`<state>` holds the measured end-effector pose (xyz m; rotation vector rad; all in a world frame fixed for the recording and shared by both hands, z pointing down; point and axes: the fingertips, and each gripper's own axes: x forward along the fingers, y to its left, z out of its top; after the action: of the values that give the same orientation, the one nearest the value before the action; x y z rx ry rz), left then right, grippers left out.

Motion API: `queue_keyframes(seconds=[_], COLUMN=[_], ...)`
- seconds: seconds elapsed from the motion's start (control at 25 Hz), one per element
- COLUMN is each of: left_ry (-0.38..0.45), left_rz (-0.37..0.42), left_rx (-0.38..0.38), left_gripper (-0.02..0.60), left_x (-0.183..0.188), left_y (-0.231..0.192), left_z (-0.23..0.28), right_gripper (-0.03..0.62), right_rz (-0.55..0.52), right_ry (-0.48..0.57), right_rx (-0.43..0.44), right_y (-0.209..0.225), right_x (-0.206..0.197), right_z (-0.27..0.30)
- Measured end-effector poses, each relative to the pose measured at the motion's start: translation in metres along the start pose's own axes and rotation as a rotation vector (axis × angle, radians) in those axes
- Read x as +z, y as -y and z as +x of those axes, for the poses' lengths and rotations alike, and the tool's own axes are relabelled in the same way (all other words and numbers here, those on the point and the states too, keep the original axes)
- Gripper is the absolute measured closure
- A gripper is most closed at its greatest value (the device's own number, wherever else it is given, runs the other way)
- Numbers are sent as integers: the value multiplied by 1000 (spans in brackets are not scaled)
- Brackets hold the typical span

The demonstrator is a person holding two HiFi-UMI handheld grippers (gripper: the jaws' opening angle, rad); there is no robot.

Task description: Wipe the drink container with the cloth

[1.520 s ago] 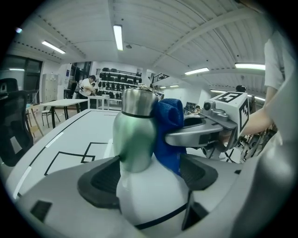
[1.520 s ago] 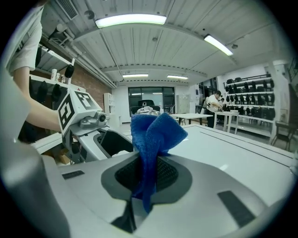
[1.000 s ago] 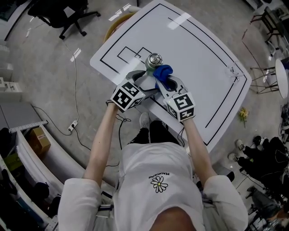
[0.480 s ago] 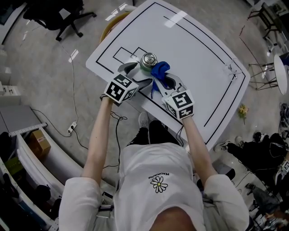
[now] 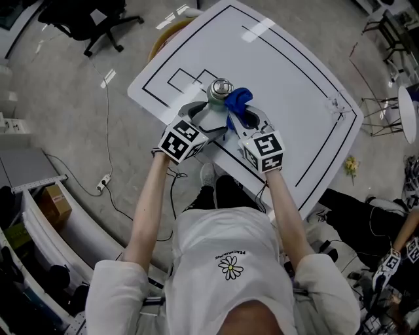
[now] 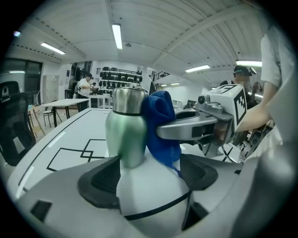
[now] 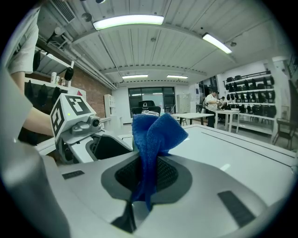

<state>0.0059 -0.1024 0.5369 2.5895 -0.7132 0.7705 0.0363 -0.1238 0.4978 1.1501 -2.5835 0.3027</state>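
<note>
A green drink container [image 5: 221, 89] with a silver cap stands on the white table [image 5: 288, 78] near its front edge. My right gripper [image 5: 246, 122] is shut on a blue cloth [image 5: 237, 101], which presses against the container's right side. In the right gripper view the cloth [image 7: 152, 139] rises bunched from between the jaws [image 7: 146, 174]. My left gripper [image 5: 204, 115] is open. In the left gripper view the container [image 6: 125, 132] stands at the mouth of its jaws [image 6: 149, 174], close to the left finger, with the cloth [image 6: 162, 128] hanging beside it.
Black lines and squares are marked on the table. A small clear item [image 5: 336, 105] lies near the table's right edge. On the floor are an office chair [image 5: 91, 19], a cardboard box [image 5: 55, 203] and a cable [image 5: 108, 131]. Another person [image 5: 393, 248] is at lower right.
The left gripper moved in toward the container, then back to where it began. The cloth stays against the container's right side with only slight movement.
</note>
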Motion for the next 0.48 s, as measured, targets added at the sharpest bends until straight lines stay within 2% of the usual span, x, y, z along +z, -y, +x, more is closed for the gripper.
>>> queue_keyframes(seconds=[0.16, 0.32, 0.48], left_ry=[12, 31, 23], left_rz=[2, -12, 2], left_rx=[-18, 37, 39], left_gripper=[195, 195, 195], left_x=[-1, 5, 15], left_y=[8, -16, -32], left_z=[-2, -8, 1], right_gripper=[551, 551, 551], right_rz=[-7, -8, -1], right_ry=[-4, -4, 0], right_rx=[17, 17, 14], right_y=[-6, -4, -5], right_x=[0, 1, 0], right_z=[0, 0, 0])
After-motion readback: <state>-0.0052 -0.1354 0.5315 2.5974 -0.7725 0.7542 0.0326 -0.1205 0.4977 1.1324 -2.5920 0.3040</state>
